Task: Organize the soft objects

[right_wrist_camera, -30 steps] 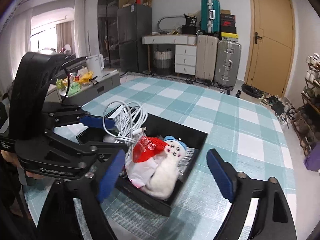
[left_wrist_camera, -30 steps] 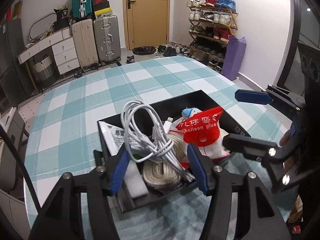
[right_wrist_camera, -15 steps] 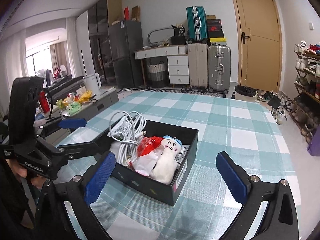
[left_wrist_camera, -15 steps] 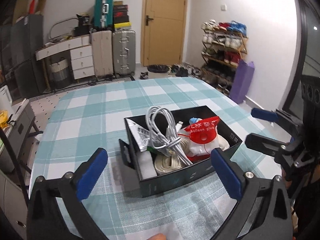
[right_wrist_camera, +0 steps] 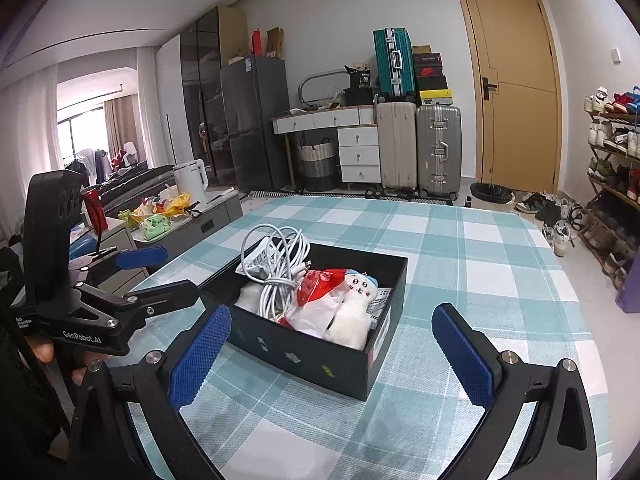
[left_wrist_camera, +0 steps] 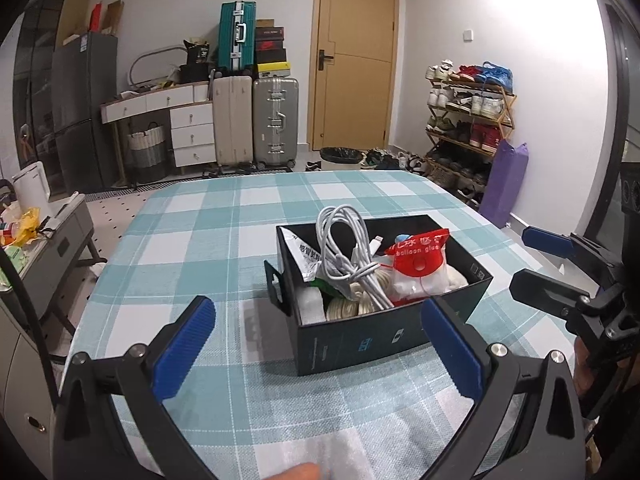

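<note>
Here, both claws are seen spread wide and empty, held back from the black box [left_wrist_camera: 384, 300] that sits on the checked tabletop [left_wrist_camera: 208, 240]. The left claw [left_wrist_camera: 316, 344] is pointed at one long side of the box; the right claw [right_wrist_camera: 328, 352] is pointed at a corner of it. Neither is touching anything.

The soft things are already gathered inside the box: a white cable bundle [left_wrist_camera: 344, 248] standing above the rim, a red-topped balloon glue bag [left_wrist_camera: 420, 264], a white plush toy [right_wrist_camera: 352, 312], a coil of beige cord [left_wrist_camera: 352, 304] and a foil packet [left_wrist_camera: 304, 256].

The main risk is judged to lie with the cable bundle. It is piled loosely and rises well over the box wall, so it could be tipped out or dragged onto the tabletop if a loop were snagged by a claw reaching past it. The box looks light and could be pushed across the cloth if it were nudged on one side only.

The plush toy's face and blue cap are shown plainly only in the right wrist view; from the left it is almost wholly hidden behind the bag. The beige cord and the open end flap [left_wrist_camera: 276, 284] of the box are shown clearly only in the left wrist view.
</note>
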